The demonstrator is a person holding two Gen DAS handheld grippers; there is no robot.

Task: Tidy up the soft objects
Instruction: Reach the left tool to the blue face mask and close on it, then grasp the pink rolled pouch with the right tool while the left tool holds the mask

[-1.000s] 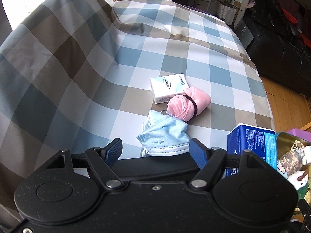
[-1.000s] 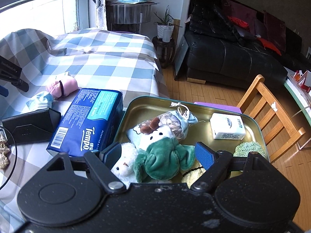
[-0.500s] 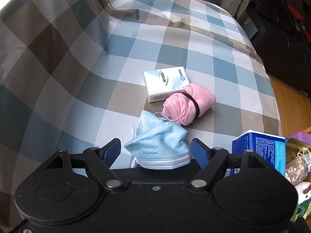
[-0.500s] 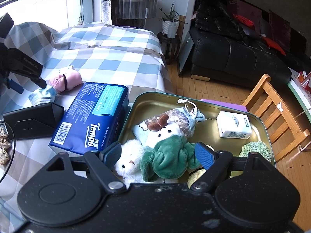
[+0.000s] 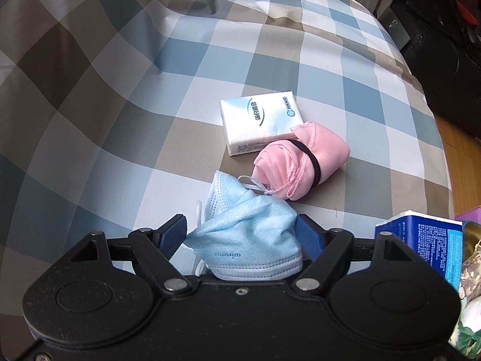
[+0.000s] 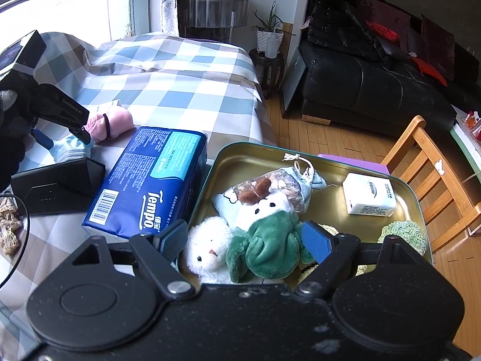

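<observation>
Reaching for the blue face mask [image 5: 246, 240], crumpled on the checked tablecloth [image 5: 120, 90] at the table's near edge. Left hand-held gripper [image 5: 240, 234] straddling it, jaws apart, pads beside the fabric, not visibly pressing. Next, probably: close, lift, carry right to the gold tin tray [image 6: 300, 156]. Already holding plush toys [image 6: 258, 240], a drawstring pouch [image 6: 288, 186], a tissue packet [image 6: 369, 195]. Right hand-held gripper [image 6: 243, 240] hovering there, wide apart, empty. Pink rolled cloth [image 5: 300, 162] just beyond the mask.

Daylight from window [image 6: 64, 3] on my left; black leather sofa [image 6: 375, 90], wooden chair [image 6: 433, 174], wood floor [image 6: 339, 141], potted plant [image 6: 269, 34].
</observation>
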